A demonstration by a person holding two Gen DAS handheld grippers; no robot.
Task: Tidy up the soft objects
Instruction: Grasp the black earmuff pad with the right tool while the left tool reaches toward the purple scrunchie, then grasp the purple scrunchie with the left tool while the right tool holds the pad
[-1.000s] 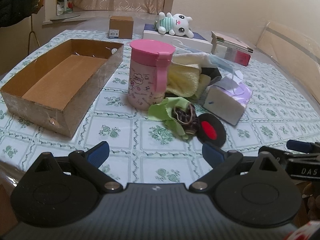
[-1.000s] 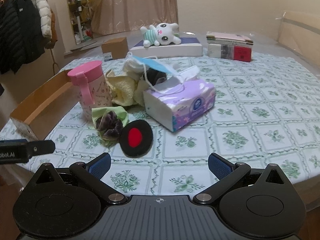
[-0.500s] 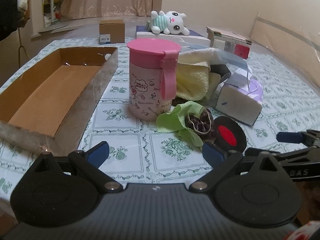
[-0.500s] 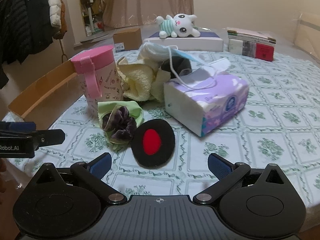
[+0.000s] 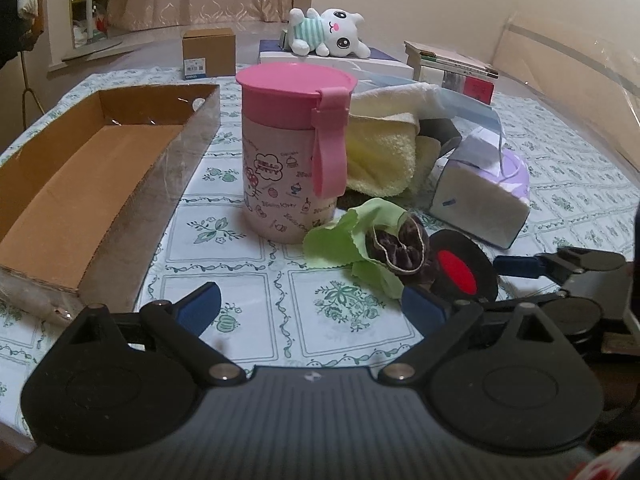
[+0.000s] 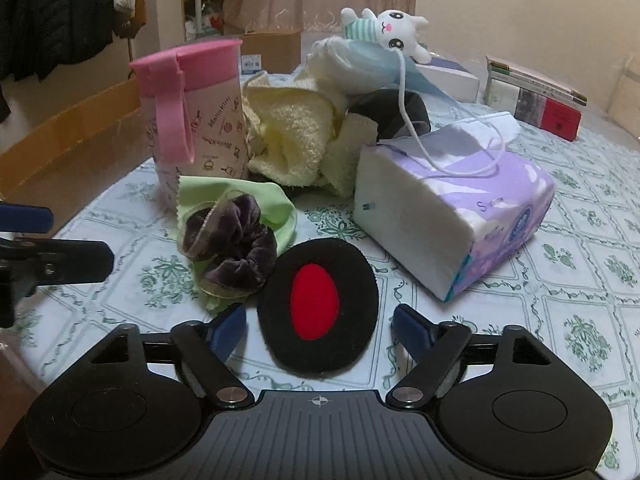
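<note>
Black felt with a red oval centre, the round pad (image 6: 318,306) now lies directly ahead of our right gripper (image 6: 320,330), framed between its two blue-tipped fingers (image 6: 228,330). Over the last second we have brought both grippers in from farther back, so the soft pile fills far more of each view than it did. We judge this to be the approach to a first pick, with the pad the likely target.

Our right gripper's jaws stand wide apart and hold nothing; the pad sits in the gap, and we cannot tell whether either finger touches it. Our left gripper (image 5: 312,310) is likewise spread wide and empty, hovering above the patterned tablecloth (image 5: 240,304), near the cardboard box (image 5: 120,160) that stands open on the left.

Just left of the pad, a purple scrunchie (image 6: 232,248) rests on a green cloth (image 6: 240,200), with the pink lidded cup (image 6: 196,120) behind them. Yellow towels (image 6: 296,132) are heaped farther back, and a blue face mask (image 6: 372,64) drapes over them, its loop trailing onto the tissue pack (image 6: 452,220) to the right. Nothing soft lies in the box yet, so we reckon the sorting is barely begun.
</note>
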